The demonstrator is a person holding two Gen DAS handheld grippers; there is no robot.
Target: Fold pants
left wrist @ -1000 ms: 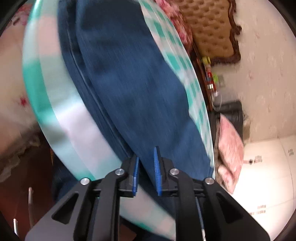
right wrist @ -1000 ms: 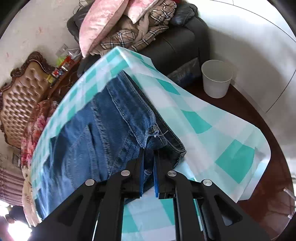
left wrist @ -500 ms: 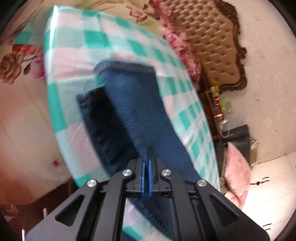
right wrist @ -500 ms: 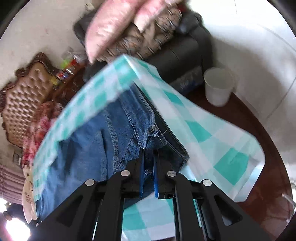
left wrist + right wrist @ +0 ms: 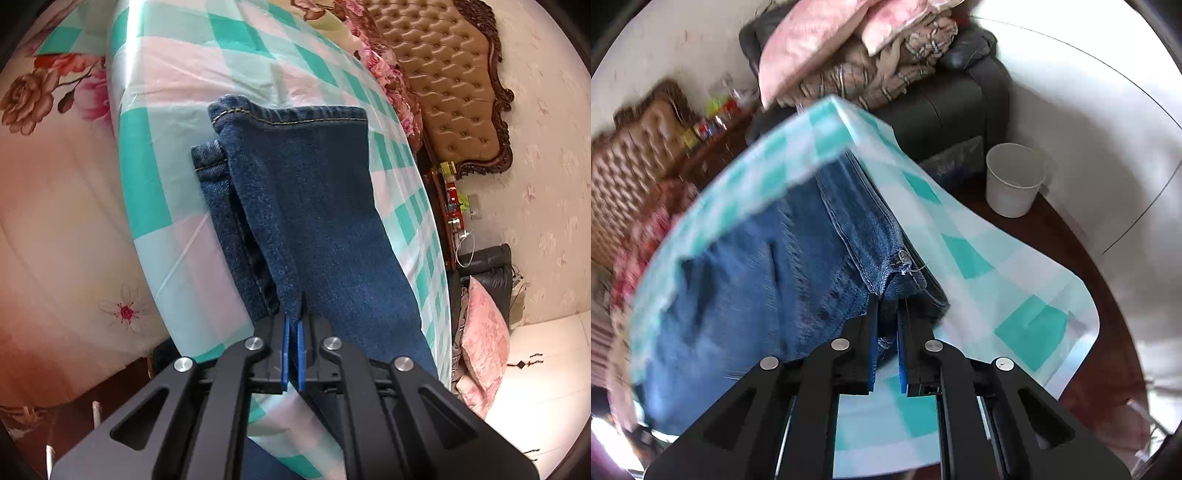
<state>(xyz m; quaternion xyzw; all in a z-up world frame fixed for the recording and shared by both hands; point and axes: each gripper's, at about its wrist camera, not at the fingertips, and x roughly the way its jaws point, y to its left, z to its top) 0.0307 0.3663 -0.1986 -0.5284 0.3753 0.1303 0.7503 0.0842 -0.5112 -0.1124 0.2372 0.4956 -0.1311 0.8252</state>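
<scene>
Jeans (image 5: 325,221) lie along the checked cloth (image 5: 177,74); left gripper (image 5: 292,354) pinches a leg edge, right gripper (image 5: 886,350) the waistband. Folding seems underway; next, carry both ends together evenly.

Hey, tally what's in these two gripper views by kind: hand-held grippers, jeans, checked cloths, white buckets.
Hand-held grippers: 2, left hand-held gripper and right hand-held gripper
Jeans: 1
Checked cloth: 1
White bucket: 1
Total: 5
</scene>
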